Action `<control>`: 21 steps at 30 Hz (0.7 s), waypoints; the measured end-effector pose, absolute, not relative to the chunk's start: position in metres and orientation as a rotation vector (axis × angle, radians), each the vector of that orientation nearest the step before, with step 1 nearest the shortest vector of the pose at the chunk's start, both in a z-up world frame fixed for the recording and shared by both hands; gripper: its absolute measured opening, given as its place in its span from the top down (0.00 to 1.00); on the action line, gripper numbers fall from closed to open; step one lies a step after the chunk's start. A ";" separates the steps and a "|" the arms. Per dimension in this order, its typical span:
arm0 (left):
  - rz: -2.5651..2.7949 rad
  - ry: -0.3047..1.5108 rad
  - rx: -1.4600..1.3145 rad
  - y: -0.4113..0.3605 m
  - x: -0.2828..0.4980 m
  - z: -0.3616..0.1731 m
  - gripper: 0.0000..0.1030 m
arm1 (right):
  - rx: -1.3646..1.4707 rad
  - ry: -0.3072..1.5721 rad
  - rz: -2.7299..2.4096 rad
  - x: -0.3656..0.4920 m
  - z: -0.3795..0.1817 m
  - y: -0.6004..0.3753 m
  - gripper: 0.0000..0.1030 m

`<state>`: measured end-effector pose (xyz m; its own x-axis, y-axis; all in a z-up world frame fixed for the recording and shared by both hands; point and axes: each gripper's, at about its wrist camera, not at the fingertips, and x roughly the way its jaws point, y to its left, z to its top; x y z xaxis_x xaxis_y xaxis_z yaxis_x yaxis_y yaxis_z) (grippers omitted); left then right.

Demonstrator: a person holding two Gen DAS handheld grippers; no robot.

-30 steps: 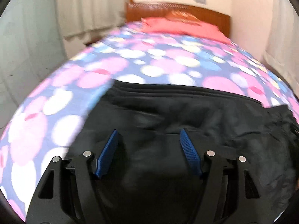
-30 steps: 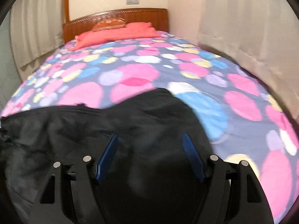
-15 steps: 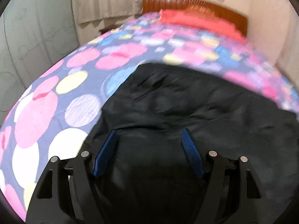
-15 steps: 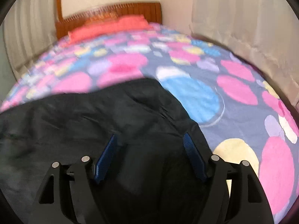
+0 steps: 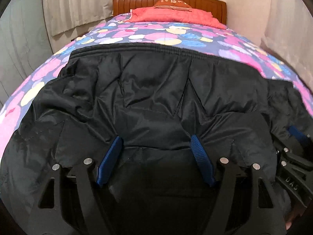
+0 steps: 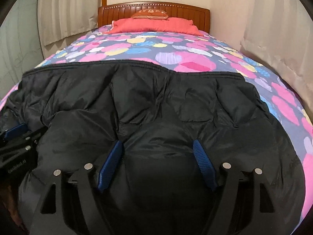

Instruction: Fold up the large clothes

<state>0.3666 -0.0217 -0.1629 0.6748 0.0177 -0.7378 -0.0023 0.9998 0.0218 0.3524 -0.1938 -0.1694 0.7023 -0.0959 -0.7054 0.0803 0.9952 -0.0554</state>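
Observation:
A black puffer jacket [image 5: 156, 88] [image 6: 156, 98] lies spread across the foot half of the bed, its ribbed hem toward the headboard. My left gripper [image 5: 155, 138] hangs low over the jacket's left part, jaws wide, with a bulge of fabric lying between the blue pads [image 5: 109, 162]. My right gripper [image 6: 156, 142] stands the same way over the right part, jaws wide, jacket cloth between its fingers. Neither pair of pads visibly pinches the cloth. Each gripper shows at the edge of the other's view: the right gripper [image 5: 295, 137] and the left gripper [image 6: 17, 129].
The bed cover [image 5: 176, 37] [image 6: 137, 49] has pink, blue and yellow circles. A red pillow [image 5: 172, 15] [image 6: 156, 24] lies against the wooden headboard [image 5: 137, 0]. Curtains [image 5: 74, 5] hang at the left and a curtain [image 6: 273, 29] close along the right side.
Both grippers came down and closer to the jacket, which now fills the lower half of both views. Both views swung to face the headboard. Each gripper now shows in the other's view.

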 end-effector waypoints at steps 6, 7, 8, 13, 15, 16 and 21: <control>0.028 0.827 0.033 -0.020 0.360 -0.155 0.29 | 0.016 0.763 -0.094 0.336 -0.159 -0.199 0.28; 0.033 0.822 0.032 -0.018 0.354 -0.152 0.29 | 0.029 0.757 -0.095 0.330 -0.155 -0.202 0.28; 0.037 0.817 0.031 -0.016 0.349 -0.148 0.29 | 0.047 0.748 -0.097 0.323 -0.151 -0.206 0.28; 0.040 0.806 0.015 -0.009 0.323 -0.131 0.26 | 0.106 0.707 -0.132 0.286 -0.132 -0.229 0.28; 0.042 0.794 -0.003 -0.004 0.309 -0.126 0.23 | 0.137 0.702 -0.146 0.271 -0.128 -0.241 0.28; 0.043 0.793 -0.014 -0.001 0.300 -0.124 0.23 | 0.155 0.701 -0.156 0.260 -0.127 -0.249 0.28; 0.064 0.806 -0.021 0.011 0.269 -0.122 0.23 | 0.254 0.699 -0.218 0.211 -0.127 -0.286 0.28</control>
